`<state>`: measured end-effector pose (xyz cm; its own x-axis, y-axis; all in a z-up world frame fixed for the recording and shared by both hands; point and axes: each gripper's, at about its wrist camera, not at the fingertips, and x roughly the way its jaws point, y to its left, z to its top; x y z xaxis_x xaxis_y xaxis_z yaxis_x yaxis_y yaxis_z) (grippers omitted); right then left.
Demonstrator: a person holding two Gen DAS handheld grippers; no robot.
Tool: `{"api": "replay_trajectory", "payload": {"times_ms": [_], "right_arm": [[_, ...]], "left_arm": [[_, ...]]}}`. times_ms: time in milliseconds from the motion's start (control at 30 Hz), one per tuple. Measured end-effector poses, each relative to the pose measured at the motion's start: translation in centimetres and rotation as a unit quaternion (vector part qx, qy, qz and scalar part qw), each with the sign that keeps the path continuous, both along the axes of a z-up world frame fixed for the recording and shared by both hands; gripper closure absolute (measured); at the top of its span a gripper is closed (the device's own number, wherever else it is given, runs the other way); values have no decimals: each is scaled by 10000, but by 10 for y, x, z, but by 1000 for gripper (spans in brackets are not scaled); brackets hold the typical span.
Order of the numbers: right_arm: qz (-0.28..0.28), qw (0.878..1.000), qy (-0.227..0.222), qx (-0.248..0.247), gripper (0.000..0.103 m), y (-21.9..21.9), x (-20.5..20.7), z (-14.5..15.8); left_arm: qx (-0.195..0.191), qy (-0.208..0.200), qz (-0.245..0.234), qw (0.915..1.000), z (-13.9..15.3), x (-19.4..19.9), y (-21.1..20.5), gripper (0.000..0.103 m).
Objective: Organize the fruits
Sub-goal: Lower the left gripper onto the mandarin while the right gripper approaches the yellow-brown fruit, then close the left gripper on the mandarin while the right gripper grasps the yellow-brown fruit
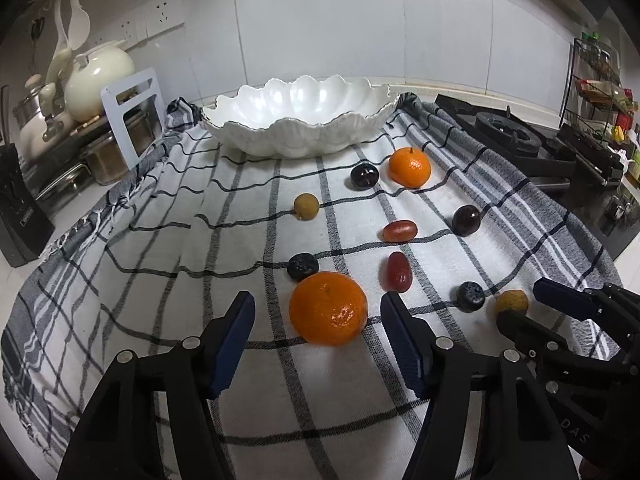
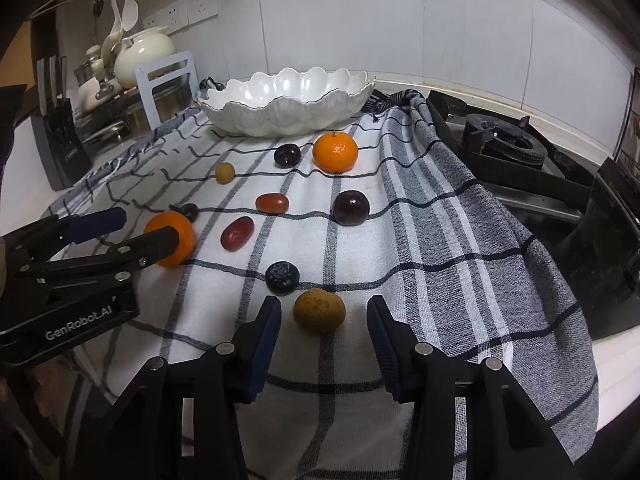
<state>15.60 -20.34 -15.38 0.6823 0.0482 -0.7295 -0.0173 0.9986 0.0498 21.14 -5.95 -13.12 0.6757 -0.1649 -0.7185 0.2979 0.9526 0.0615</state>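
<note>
Your worktop [image 1: 16, 280] carries a checked cloth [image 1: 224, 380] that runs under both tongs. Straight ahead of them, at the cloth's far end, sits the white scalloped bowl [image 1: 296, 120], with nothing visible in it. All the fruit lies on the cloth between the bowl and your tongs.

Your left tongs [image 1: 318, 312] stand spread, with the near orange [image 1: 328, 309] between the blue pads. Gaps show on both sides, so nothing is pinched. The far orange [image 1: 410, 168] sits well ahead and to the right, near the bowl.

Your right tongs [image 2: 324, 312] are also spread, straddling a small brown fruit [image 2: 319, 311] without touching it. Just ahead of that fruit, a little left, lies a blueberry [image 2: 282, 277]. Further ahead sits a dark plum [image 2: 351, 208], and another plum [image 2: 287, 155] lies just left of the far orange.

Two red oblong fruits [image 2: 238, 233] lie ahead of your right tongs and to the left, between both tongs' lines of reach. A second blueberry [image 1: 303, 266] is just beyond the near orange. A second brown fruit [image 1: 306, 206] lies further ahead of the left tongs.
</note>
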Motion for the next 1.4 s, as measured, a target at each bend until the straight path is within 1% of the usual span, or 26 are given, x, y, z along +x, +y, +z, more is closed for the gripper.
{"api": "replay_trajectory", "payload": {"times_ms": [67, 233, 400, 533, 667, 800, 967, 1167, 1400], "right_arm": [[26, 10000, 17, -6, 60, 1, 2, -2], [12, 10000, 49, 54, 62, -1, 7, -5], [49, 10000, 70, 4, 68, 0, 9, -7], [91, 9999, 76, 90, 73, -2, 9, -7], [136, 9999, 73, 4, 73, 0, 10, -7], [104, 9999, 85, 82, 73, -2, 11, -5], [121, 9999, -23, 70, 73, -2, 12, 4], [199, 9995, -226, 87, 73, -2, 18, 20], [338, 9981, -512, 105, 73, 1, 33, 42]], "left_arm": [[-8, 45, -11, 10000, -3, 3, -1, 40], [5, 105, -22, 9999, -8, 9, -3, 45], [9, 249, -79, 9997, -14, 13, -6, 57], [80, 181, -91, 9998, -15, 11, -9, 58], [91, 162, -102, 9998, -15, 10, -9, 59], [12, 204, -100, 9997, -13, 9, -7, 59], [83, 47, -141, 9999, -7, 5, -8, 60], [94, -320, -158, 9993, 11, 1, -8, 60], [-149, -543, -72, 9984, 35, 11, -1, 60]]}}
